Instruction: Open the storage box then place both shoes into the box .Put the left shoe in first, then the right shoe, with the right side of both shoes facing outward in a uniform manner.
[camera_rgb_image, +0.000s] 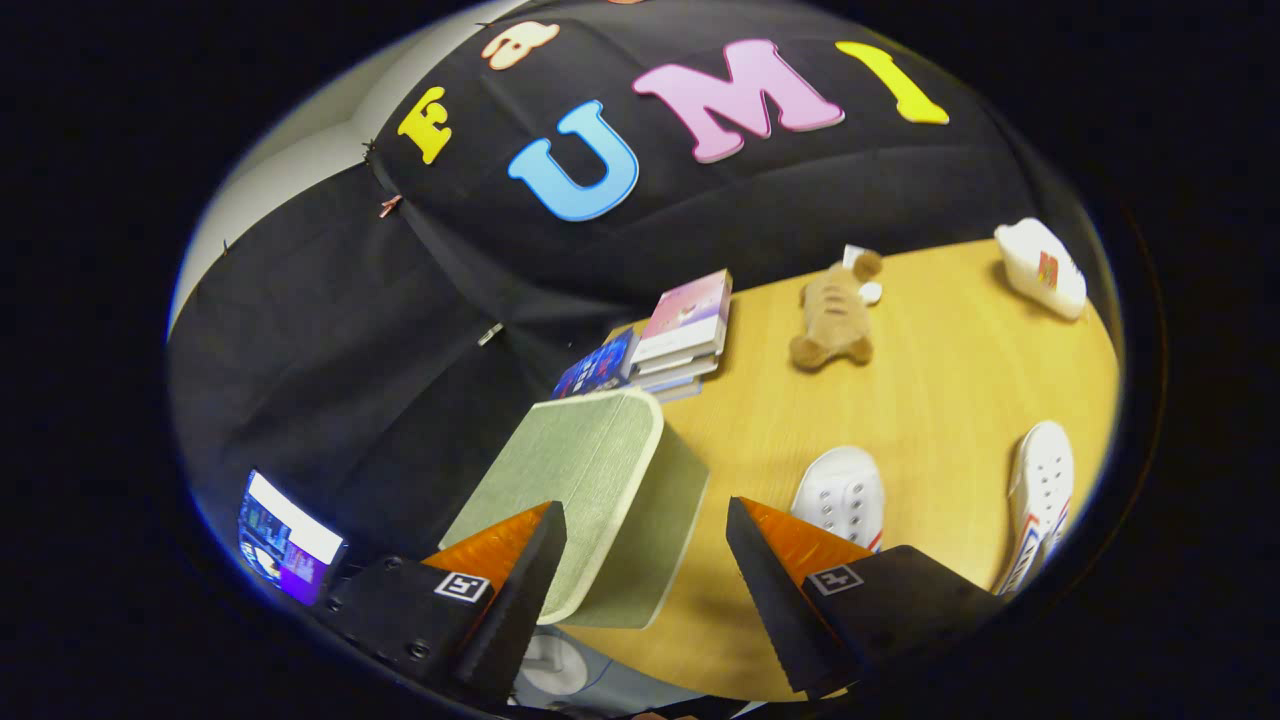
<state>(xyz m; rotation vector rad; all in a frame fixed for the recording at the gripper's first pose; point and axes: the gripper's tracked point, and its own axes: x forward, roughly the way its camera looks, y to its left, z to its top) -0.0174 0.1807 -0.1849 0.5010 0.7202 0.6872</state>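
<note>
A grey-green fabric storage box (590, 490) with a pale rim stands at the near corner of the wooden table (930, 400), its lid down. My gripper (645, 520) is open, and the box's near corner sits between the fingers and just ahead of them. One white shoe (842, 495) lies right beside the right finger, toe toward me. The other white shoe (1040, 500), with red and blue trim on its side, lies farther right near the table edge.
A stack of books (680, 335) sits beyond the box at the table's far edge. A brown plush toy (835, 315) lies past the shoes. A white object (1040, 268) rests at the far right. A lit screen (285, 545) glows left of the left finger.
</note>
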